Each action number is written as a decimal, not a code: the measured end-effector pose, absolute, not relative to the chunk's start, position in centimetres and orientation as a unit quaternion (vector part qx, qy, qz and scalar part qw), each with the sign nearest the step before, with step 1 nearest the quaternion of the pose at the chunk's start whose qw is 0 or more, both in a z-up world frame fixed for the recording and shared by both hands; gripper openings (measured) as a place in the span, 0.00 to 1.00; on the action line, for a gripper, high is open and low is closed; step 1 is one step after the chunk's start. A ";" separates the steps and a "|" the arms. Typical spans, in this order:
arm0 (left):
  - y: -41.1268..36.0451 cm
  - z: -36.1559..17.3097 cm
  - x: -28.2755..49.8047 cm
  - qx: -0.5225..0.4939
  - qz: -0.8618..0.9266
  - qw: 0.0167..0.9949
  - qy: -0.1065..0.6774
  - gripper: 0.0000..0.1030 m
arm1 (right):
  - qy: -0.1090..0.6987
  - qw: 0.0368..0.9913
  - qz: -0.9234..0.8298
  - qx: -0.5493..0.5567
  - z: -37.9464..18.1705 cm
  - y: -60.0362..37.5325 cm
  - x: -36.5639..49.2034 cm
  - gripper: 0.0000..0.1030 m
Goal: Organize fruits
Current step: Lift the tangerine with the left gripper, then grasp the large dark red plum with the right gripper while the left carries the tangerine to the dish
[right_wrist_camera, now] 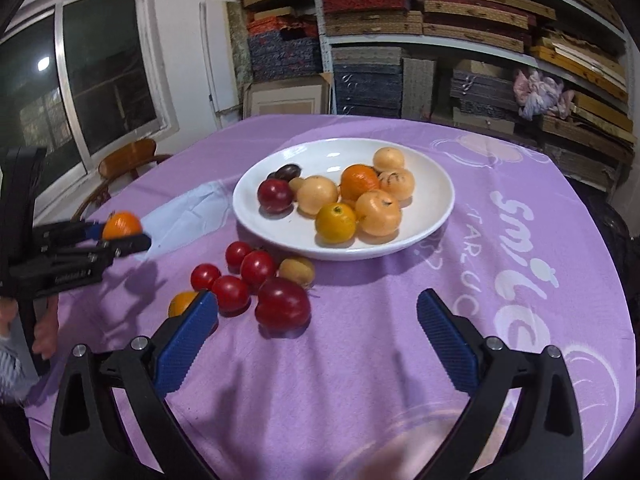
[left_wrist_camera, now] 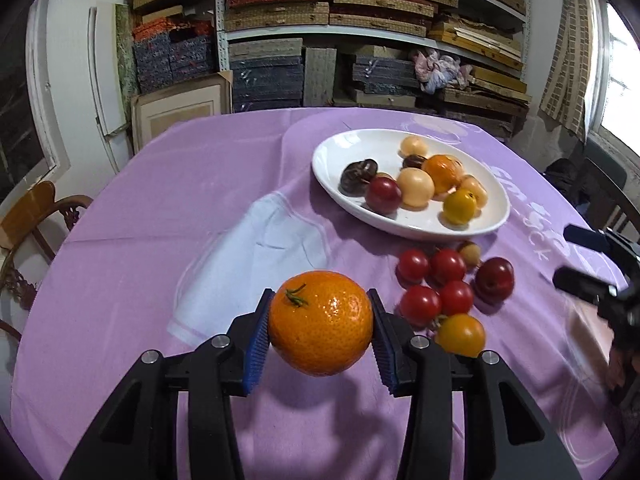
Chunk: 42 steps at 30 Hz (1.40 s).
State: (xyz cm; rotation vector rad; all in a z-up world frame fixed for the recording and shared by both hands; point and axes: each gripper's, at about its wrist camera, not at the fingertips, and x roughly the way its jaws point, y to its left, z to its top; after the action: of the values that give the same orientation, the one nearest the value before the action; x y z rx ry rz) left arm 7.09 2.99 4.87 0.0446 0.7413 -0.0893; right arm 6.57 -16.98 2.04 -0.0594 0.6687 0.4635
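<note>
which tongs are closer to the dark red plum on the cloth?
Right. The right tongs hang open just in front of the dark red plum, not touching it. The left tongs are off to its side, shut on a mandarin.

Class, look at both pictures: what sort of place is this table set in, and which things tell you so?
Probably a storeroom used as a dining corner: metal shelves stacked with mats and boxes, a wooden chair, and a round table under a purple cloth.
</note>
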 end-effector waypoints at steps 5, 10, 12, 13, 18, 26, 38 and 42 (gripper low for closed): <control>2.7 2.6 7.8 0.017 -0.050 0.922 0.384 0.44 | 0.359 0.904 0.218 -0.076 0.6 -14.3 7.1 0.77; 3.1 2.5 7.8 0.013 -0.065 0.921 0.383 0.44 | 0.384 0.895 0.215 -0.072 -0.3 -13.8 8.7 0.70; 3.1 2.4 7.8 0.011 -0.069 0.920 0.386 0.44 | 0.387 0.894 0.214 -0.071 -0.4 -13.6 9.1 0.70; 3.2 2.3 7.8 0.008 -0.072 0.918 0.389 0.44 | 0.388 0.893 0.215 -0.071 -0.4 -13.5 9.3 0.70; 3.8 1.9 8.5 -0.013 -0.074 0.911 0.406 0.44 | 0.393 0.890 0.221 -0.072 -1.0 -13.0 9.6 0.59; 4.1 1.5 8.8 -0.023 -0.076 0.905 0.419 0.44 | 0.400 0.885 0.227 -0.068 -1.8 -13.0 10.0 0.45; 4.2 1.5 8.8 -0.025 -0.076 0.903 0.421 0.44 | 0.398 0.887 0.228 -0.049 -1.6 -13.5 10.1 0.40; 3.7 2.3 8.4 -0.014 -0.073 0.914 0.399 0.44 | 0.384 0.894 0.230 -0.017 -0.2 -15.0 9.7 0.39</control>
State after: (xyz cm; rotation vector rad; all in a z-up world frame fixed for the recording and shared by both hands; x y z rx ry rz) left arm 8.35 3.74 2.27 -0.0296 0.8228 -0.1499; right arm 9.68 -14.99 -0.20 -0.0352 0.7970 0.4763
